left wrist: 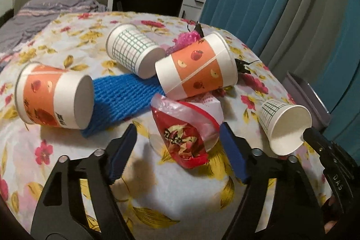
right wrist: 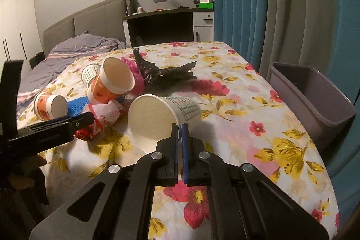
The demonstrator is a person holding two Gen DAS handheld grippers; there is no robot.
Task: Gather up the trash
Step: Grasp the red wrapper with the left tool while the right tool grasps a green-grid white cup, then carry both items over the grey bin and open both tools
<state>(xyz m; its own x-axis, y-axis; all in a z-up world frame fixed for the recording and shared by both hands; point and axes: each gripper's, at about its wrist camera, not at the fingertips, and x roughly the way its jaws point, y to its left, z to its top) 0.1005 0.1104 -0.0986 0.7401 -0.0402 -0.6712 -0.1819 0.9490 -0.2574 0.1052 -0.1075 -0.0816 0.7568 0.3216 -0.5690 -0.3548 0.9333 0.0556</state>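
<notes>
Paper cups and wrappers lie scattered over a flowered bedspread (right wrist: 258,105). The right gripper (right wrist: 179,127) is clenched on the rim of a checked cup (right wrist: 157,118), one finger inside the mouth and the other outside, and the cup lies on its side with its mouth toward the camera. The left gripper (left wrist: 177,134) has its jaws spread apart, with a red plastic wrapper (left wrist: 186,138) lying between the blue pads (left wrist: 122,150); the pads do not press on it. Behind the wrapper an orange cup (left wrist: 198,66) rests tilted on the pile, with a blue knitted cloth (left wrist: 126,96) just beside it. A second orange cup (left wrist: 54,93) lies on its side to the left, touching the cloth, and another checked cup (left wrist: 132,51) lies farther back. A crumpled black bag (right wrist: 162,75) and a pink bag (right wrist: 137,71) sit behind the cups. A grey bin (right wrist: 315,100) stands just beside the bed's right edge, next to a blue curtain (right wrist: 236,3).
</notes>
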